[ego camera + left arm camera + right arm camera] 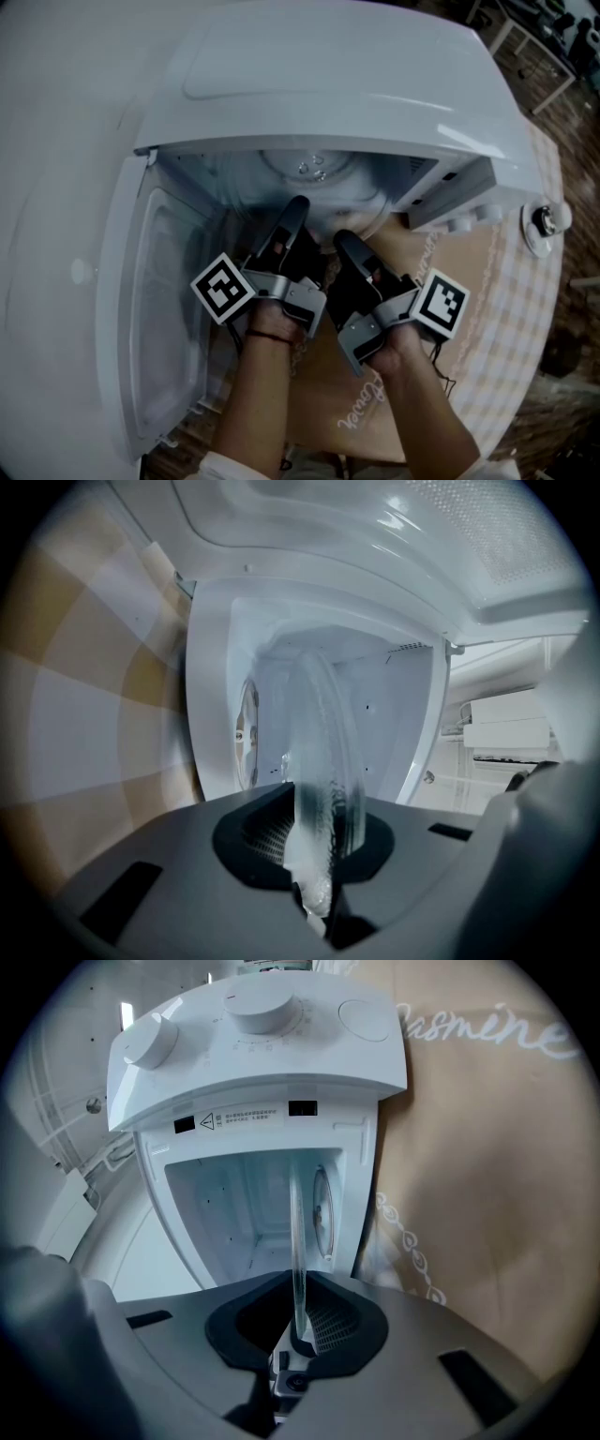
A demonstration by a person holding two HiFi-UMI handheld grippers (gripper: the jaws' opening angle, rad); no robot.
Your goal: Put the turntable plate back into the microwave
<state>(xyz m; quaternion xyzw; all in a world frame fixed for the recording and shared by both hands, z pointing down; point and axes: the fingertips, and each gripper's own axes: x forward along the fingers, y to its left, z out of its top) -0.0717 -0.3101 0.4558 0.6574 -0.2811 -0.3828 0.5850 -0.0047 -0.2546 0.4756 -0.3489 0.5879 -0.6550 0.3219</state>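
Two grippers share one load: the left gripper [296, 208] has its jaws pinched on the near rim of the glass turntable plate [323, 761], and the right gripper [343, 240] clamps the same rim just beside it. The plate reaches into the cavity of the white microwave [375, 84], whose door [164, 309] stands open at the left. A checked tablecloth [530, 309] lies beneath.

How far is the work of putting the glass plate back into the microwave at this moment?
Done: the door of the microwave stands open. In hand: the left gripper and the right gripper each grip the rim of the turntable plate, held partly inside. Remaining: seat it flat, let go, pull both out.
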